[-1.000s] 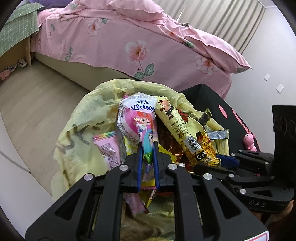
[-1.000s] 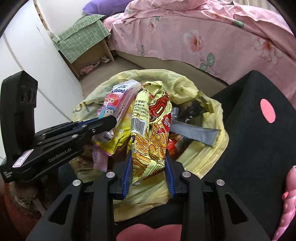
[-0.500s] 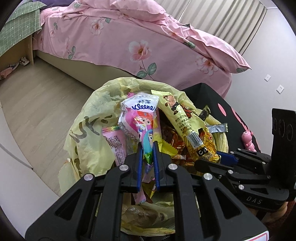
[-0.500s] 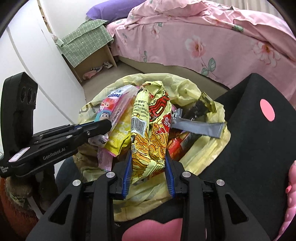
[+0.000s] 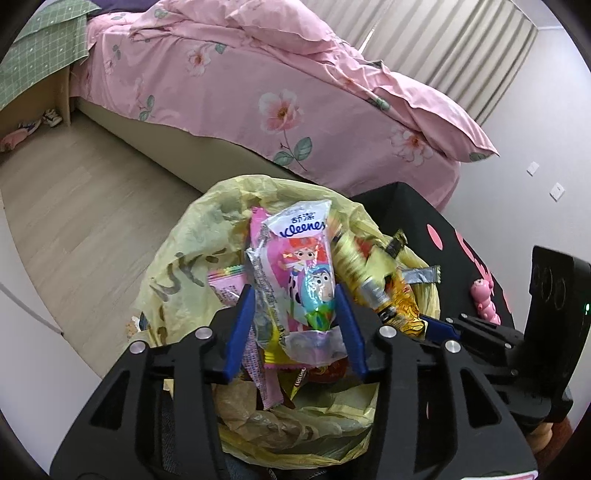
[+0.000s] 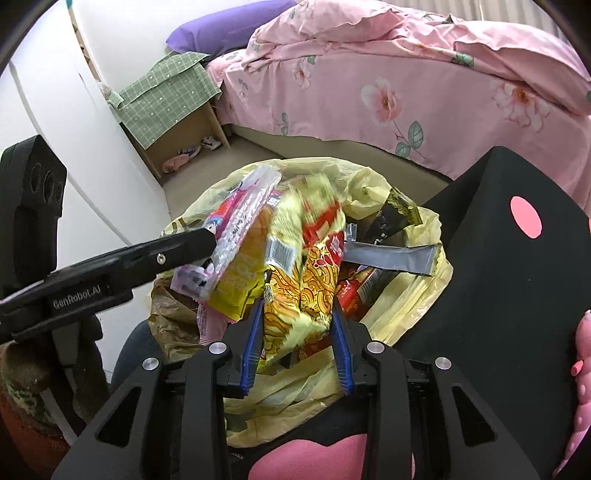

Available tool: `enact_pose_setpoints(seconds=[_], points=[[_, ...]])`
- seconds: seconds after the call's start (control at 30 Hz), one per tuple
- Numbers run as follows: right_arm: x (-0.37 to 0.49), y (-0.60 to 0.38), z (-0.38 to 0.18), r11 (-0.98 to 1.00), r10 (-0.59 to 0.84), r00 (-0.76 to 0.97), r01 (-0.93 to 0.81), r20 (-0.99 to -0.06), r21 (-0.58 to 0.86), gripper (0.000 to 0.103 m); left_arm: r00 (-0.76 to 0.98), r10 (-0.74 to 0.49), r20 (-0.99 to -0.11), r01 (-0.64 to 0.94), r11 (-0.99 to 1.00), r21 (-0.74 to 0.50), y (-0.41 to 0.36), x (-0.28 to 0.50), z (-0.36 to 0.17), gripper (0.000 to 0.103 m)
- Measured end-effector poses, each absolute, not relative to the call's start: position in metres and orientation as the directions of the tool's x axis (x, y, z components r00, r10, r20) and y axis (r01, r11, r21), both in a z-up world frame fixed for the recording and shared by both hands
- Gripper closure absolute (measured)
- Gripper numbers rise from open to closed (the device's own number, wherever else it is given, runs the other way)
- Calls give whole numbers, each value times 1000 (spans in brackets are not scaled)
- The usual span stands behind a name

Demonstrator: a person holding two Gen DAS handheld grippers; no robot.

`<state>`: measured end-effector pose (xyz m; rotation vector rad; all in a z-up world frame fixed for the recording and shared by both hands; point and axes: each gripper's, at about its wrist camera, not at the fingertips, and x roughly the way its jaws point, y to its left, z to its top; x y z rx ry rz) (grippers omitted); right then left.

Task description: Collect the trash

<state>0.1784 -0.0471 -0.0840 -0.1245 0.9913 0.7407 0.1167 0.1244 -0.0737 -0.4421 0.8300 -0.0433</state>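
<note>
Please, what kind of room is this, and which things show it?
Most likely a bedroom at home: a bed with pink floral bedding, a purple pillow at its head, and a small bedside cabinet under a green checked cloth.

Black seat (image 6: pixel 491 280) with pink dots, a yellow trash bag (image 6: pixel 402 295) upon it.

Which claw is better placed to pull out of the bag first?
Left, probably. The left claw has just been opening; its jaws stand wide, the tissue pack loose between them over the yellow bag. The right claw has just been opening too, but the noodle wrapper fills its gap and might drag out.
</note>
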Motion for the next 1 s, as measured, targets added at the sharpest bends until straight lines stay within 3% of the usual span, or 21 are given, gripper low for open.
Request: enact_pose_setpoints(seconds=[0.27,0.67,0.83,1.0], points=[[174,-45,-78,759,492,349,-620,-798,197,58,700,-177,-692,-156,907,-391,129,115,-63,52],[107,-116,-7,855,423,580,-510,-696,95,55,747,-164,-645,-27,961,-276,88,74,-18,34],[56,-159,17,907,354,676,-416,-646,62,55,763,-144,-630,40,984,-176,51,22,2,34],[-2,-193,24,949,278,731,-309,-623,61,55,750,-167,-639,78,983,-166,25,-15,13,34]])
